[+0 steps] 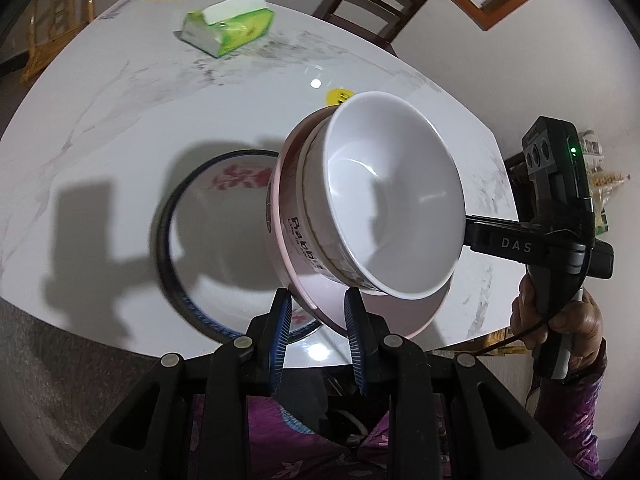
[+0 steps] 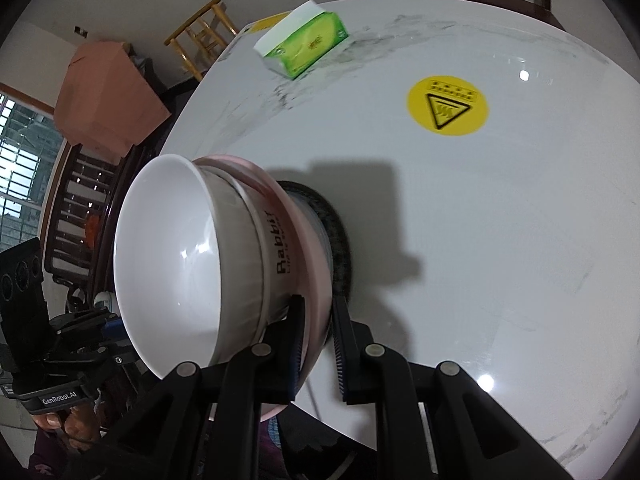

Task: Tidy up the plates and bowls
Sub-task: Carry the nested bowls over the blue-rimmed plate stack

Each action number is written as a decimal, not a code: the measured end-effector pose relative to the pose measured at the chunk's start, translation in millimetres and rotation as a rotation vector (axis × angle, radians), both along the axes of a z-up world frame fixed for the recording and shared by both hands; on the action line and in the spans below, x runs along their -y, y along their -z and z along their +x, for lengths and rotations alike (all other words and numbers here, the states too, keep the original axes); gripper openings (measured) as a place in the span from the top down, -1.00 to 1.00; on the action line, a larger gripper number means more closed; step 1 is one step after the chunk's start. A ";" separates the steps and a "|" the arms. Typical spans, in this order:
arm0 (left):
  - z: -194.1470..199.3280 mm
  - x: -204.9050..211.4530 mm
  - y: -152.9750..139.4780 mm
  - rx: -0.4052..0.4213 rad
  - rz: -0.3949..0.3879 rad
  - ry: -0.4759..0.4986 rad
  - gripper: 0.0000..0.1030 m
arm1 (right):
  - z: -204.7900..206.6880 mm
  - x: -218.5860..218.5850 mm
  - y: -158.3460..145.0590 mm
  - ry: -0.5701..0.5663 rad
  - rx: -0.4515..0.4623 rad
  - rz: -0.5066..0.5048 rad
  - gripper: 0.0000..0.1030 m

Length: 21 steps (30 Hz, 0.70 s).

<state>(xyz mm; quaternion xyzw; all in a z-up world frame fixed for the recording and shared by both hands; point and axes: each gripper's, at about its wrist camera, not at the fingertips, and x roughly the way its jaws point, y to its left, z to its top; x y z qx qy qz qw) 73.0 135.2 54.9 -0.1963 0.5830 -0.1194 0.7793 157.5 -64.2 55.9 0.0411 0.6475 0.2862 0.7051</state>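
A: Stack at centre frame?
B: Glossy white bowl (image 1: pixel 394 204) nested in pink lettered bowl (image 1: pixel 280 216), above blue-rimmed floral plate (image 1: pixel 176 216) on marble bench (image 1: pixel 120 120).
A: Claws?
B: Left claw (image 1: pixel 318 336) and right claw (image 2: pixel 318 344) each pinching pink rim.

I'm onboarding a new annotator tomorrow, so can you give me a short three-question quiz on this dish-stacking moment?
1. True or false: the pink plate is lying flat on the marble table.
2. Which dish sits innermost in the carried stack? A) white bowl B) blue-rimmed plate C) tissue pack
3. Fill in: the left gripper and right gripper both clamp the rim of the ____.

Key
1. False: it is held tilted above the table, with a bowl printed "Rabbit" and the white bowl nested on it.
2. A
3. pink plate
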 end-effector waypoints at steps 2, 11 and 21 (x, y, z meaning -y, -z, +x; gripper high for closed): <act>-2.3 -6.7 1.7 0.001 0.002 -0.010 0.53 | -0.5 -9.1 2.9 -0.010 -0.005 -0.004 0.72; -10.4 -28.8 12.1 -0.002 -0.001 -0.036 0.53 | -3.6 -29.7 12.0 -0.032 -0.019 -0.026 0.72; -16.1 -37.2 13.6 0.010 0.023 -0.044 0.56 | -4.2 -37.6 22.7 -0.039 -0.041 -0.033 0.72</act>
